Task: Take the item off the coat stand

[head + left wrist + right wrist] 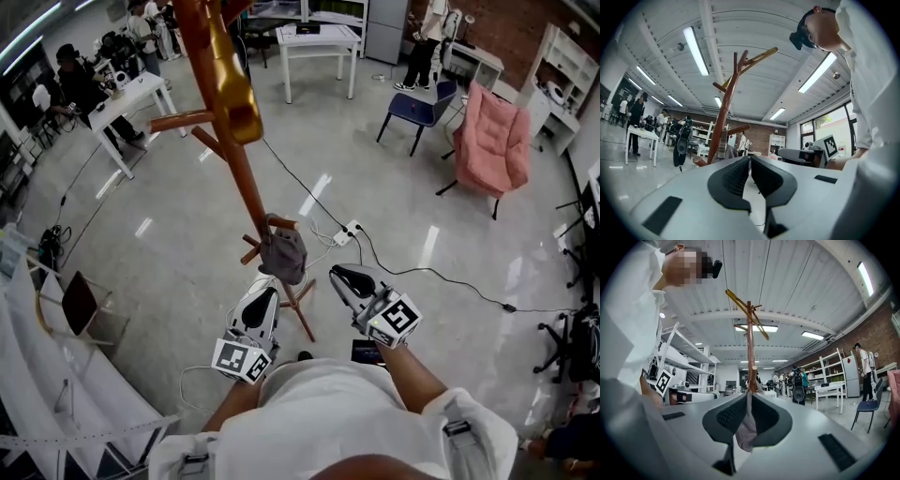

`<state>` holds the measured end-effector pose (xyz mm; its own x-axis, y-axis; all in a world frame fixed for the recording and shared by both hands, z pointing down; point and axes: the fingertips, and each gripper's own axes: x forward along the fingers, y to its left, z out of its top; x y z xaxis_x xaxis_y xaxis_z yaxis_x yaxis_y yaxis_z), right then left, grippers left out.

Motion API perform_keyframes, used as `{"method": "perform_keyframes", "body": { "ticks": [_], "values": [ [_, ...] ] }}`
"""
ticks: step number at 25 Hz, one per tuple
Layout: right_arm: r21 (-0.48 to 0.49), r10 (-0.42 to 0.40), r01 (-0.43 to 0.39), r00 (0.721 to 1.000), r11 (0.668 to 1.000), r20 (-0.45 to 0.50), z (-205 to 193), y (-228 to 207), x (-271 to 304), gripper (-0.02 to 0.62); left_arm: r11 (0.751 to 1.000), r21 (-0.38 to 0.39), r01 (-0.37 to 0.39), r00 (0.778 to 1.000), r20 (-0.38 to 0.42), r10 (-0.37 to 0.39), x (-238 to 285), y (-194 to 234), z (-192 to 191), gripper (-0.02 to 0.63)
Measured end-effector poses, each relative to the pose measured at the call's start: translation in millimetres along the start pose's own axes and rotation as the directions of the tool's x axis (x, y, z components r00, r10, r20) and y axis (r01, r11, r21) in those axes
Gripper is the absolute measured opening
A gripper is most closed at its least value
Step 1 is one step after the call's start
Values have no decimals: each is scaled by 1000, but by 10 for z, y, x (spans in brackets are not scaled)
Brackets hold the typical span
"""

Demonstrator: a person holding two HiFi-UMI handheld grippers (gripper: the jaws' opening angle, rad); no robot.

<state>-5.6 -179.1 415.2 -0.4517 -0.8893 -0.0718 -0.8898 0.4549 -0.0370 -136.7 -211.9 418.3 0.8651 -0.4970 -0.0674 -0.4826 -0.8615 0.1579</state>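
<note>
A wooden coat stand (246,187) rises in front of me, with a yellow arm (230,84) near its top. A grey cloth item (283,255) hangs on one of its low pegs. My left gripper (261,298) is just below the item, my right gripper (342,274) a little to its right; neither touches it in the head view. Both point upward with jaws shut. In the left gripper view the shut left gripper (750,158) faces the stand (723,126). The right gripper (749,394) lines up with the pole (749,348), and the grey item (746,432) shows through the gap behind its fingers.
A cable and power strip (345,232) lie on the glossy floor by the stand's feet (302,309). A pink armchair (492,141) and a blue chair (417,108) stand at the right, white tables (319,42) and people further back, and shelving (56,375) at my left.
</note>
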Motion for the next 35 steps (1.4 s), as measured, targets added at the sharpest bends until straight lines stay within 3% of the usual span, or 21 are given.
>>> {"method": "perform_keyframes", "body": {
  "ticks": [11,18,27,35],
  "values": [
    [51,-80,79,996,996,25,-39,-146,-9,29,998,18,59,997,-47,-58,175,84,-17,35],
    [76,-63,64,998,995,-17,-171,-262,-51,29,999,-7,52,996,-71,-52,263,15,-138,84],
    [95,94,-91,995,991,-28,-167,-560,152,101,997,25,-77,995,-61,79,417,-25,-120,98],
    [143,244,-237,969,961,-29,-218,-863,298,120,976,41,-213,973,-85,216,678,-120,-146,133]
  ]
}}
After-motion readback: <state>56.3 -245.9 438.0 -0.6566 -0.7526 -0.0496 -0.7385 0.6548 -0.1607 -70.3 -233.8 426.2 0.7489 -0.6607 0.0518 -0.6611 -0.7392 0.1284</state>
